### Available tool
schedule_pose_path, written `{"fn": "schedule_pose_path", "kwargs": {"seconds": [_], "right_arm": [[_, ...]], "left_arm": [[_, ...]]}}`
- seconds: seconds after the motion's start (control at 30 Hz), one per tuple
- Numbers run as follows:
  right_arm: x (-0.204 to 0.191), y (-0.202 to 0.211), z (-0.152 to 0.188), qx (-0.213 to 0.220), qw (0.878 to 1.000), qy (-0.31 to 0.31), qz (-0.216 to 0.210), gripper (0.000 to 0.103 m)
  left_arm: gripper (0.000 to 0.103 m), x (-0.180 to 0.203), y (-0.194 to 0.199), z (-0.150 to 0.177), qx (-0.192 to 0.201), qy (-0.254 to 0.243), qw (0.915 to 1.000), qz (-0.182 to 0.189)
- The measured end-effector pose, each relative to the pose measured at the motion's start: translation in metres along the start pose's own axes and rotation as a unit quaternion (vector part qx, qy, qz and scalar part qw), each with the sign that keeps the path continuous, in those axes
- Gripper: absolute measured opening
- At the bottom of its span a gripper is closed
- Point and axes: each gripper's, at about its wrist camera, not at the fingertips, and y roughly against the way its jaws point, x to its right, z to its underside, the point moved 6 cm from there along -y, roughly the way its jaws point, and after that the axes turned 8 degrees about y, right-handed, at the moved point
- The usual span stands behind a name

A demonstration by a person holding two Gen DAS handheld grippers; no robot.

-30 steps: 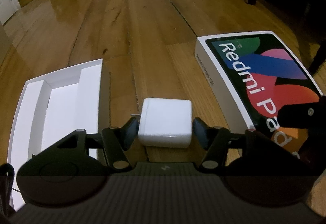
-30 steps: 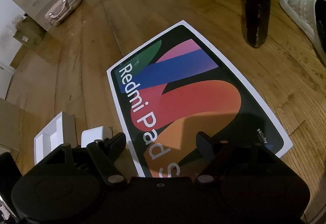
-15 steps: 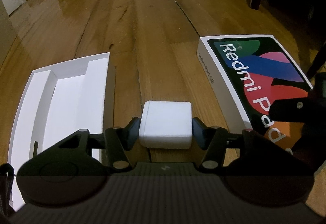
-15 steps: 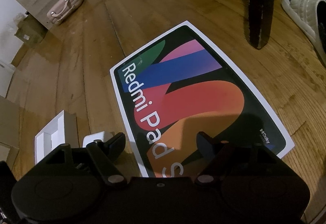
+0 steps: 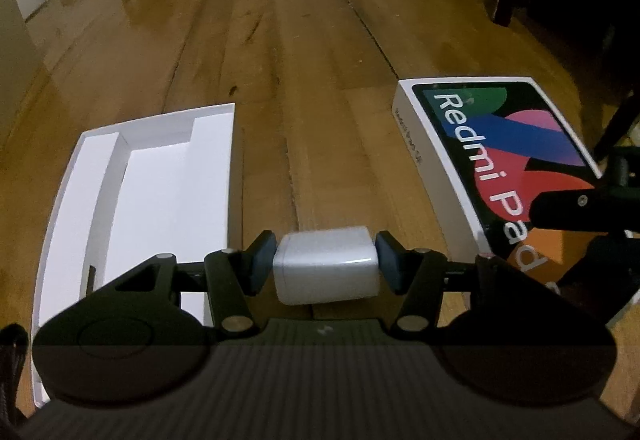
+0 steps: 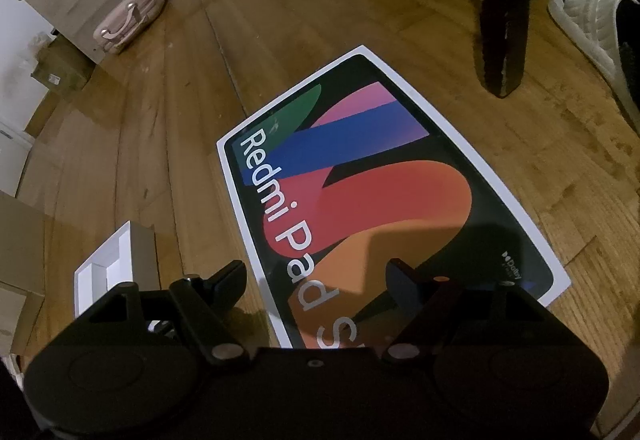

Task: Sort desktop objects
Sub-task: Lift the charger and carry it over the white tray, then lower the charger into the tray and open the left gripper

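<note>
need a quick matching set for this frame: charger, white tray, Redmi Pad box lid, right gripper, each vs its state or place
Things:
1. white charger
2. white tray
3. Redmi Pad box lid
4. right gripper

States or places:
A. open, over the lid's near end
B. printed face up on the floor
C. clamped in the left gripper
D. empty, open side up, left of the charger

Pairs: 1-C, 2-D, 3-B, 4-A

left hand-held gripper (image 5: 326,264) clamps white charger (image 5: 326,270) | white tray (image 5: 160,191) left | tablet box (image 5: 500,159) right
</note>
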Motion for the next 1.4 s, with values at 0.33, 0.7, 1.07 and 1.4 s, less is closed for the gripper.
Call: {"fn": "schedule_pose_path", "kwargs": {"seconds": [0.33, 0.7, 1.07, 1.4], "right_arm": [[0.002, 0.001, 0.0, 0.001, 1.0, -0.005, 0.004, 0.081], [-0.005, 0.005, 0.0, 0.007, 1.0, -0.002, 0.001, 0.081], [-0.045, -0.001, 0.013, -0.004, 0.999, 0.048, -0.01, 0.082], [-0.079, -0.015, 0.019, -0.014, 0.995, 0.101, -0.011, 0.082]], "left_arm": [[0.054, -0.002, 0.015, -0.003, -0.005, 0.005, 0.9999, 0.015], [0.054, -0.028, 0.049, -0.021, 0.03, 0.03, 0.9991, 0.005], [0.054, -0.12, 0.061, -0.03, 0.059, 0.099, 0.9923, -0.046], [0.054, -0.147, 0.027, -0.028, 0.043, 0.128, 0.99, -0.04]]}}
